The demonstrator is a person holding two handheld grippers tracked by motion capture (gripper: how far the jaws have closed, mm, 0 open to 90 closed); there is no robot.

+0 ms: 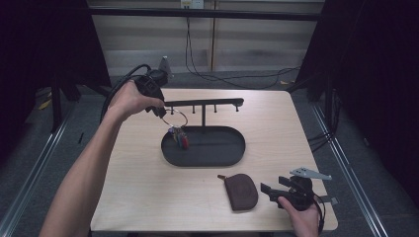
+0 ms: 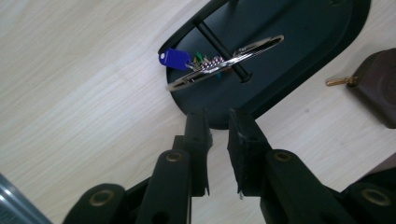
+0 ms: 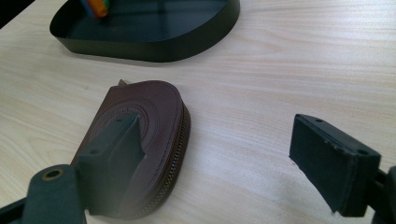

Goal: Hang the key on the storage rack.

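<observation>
Pale wood table with rounded corners, standing on grey floor. Metal rails along both sides of it on the floor. Behind, a light panelled wall crossed by a dark horizontal bar, with a white socket near the top edge. Black cables hanging down from there and trailing over the floor to the right. Black curtains left and right, very dark. Dim overall, light falling mostly on the tabletop.
</observation>
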